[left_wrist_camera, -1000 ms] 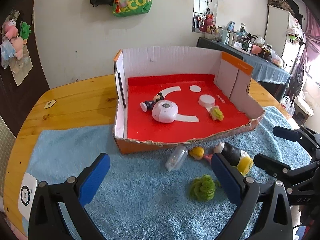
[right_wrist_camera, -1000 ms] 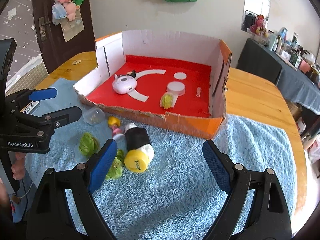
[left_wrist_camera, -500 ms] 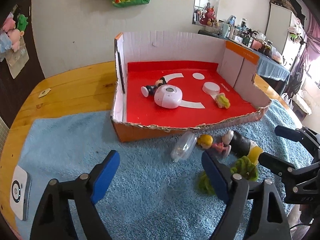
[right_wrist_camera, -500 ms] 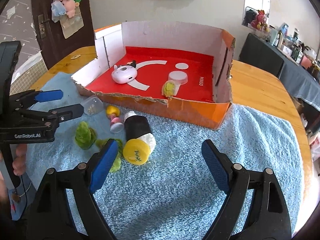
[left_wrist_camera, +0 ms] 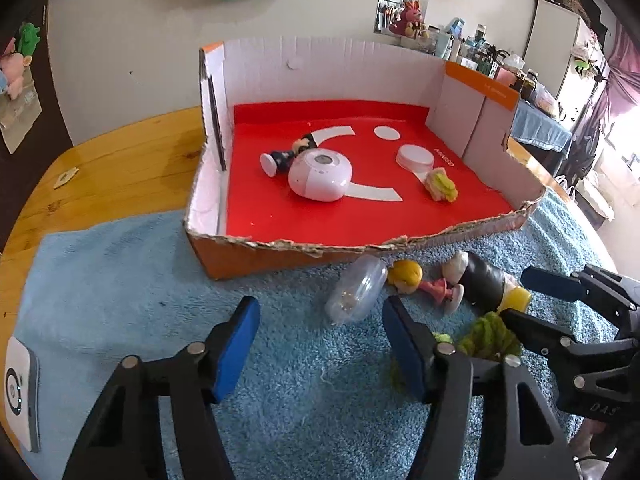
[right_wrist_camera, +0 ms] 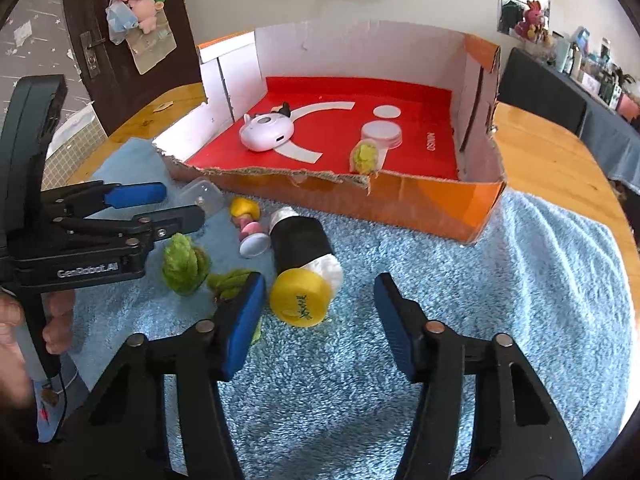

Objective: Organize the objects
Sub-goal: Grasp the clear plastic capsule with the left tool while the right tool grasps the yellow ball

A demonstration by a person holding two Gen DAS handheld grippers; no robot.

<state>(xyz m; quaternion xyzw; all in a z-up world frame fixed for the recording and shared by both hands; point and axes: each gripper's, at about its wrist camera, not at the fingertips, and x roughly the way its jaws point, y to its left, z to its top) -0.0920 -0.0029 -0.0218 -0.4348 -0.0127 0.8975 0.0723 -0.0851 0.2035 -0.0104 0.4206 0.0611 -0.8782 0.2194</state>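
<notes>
Both grippers are black plastic frames with two long fingers, each tipped with a blue rubbery pad (left_wrist_camera: pixel 236 350) and pinned by round silver screws (right_wrist_camera: pixel 434 326). The left gripper (right_wrist_camera: pixel 152 206) carries white "GenRobot.AI" lettering on its side, and a thin dark cable hangs below its handle.

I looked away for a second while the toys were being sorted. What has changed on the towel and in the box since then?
Both grippers have narrowed: the left gripper and the right gripper are closing, with nothing between their pads yet. The left has dropped closer to the blue towel. The black-and-yellow bottle, the clear capsule and the things in the cardboard box lie as before.
</notes>
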